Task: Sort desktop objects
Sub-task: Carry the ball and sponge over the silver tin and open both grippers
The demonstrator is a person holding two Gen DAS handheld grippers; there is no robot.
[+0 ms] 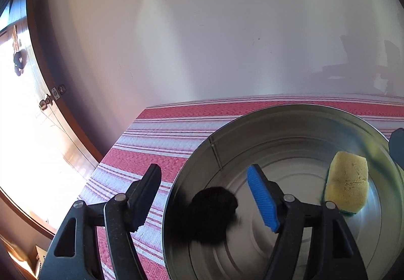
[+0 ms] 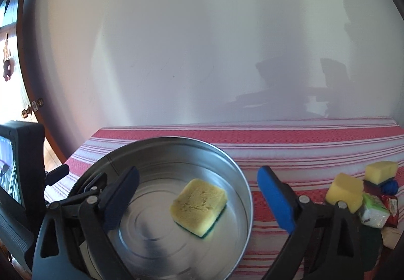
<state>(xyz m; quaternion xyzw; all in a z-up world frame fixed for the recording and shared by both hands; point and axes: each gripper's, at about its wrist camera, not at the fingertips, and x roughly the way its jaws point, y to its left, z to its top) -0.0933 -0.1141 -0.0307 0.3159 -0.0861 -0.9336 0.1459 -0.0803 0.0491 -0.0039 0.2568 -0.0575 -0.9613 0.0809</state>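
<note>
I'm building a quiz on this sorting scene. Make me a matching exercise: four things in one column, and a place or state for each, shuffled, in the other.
Things:
1. yellow sponge
2. black fuzzy ball
3. metal pan
4. right gripper

Places or states:
A. stands on the striped cloth
B. between the left jaws, blurred
C. jaws wide apart, empty
D. lies in the pan

Pairs: 1-D, 2-B, 3-A, 4-C

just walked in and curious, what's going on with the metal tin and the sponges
A person with a gripper in each hand is sorting items into a round metal tin. A yellow sponge lies in it under the open right gripper. The left gripper is open too, a blurred black fuzzy thing between its fingers. More sponges wait on the striped cloth.
</note>
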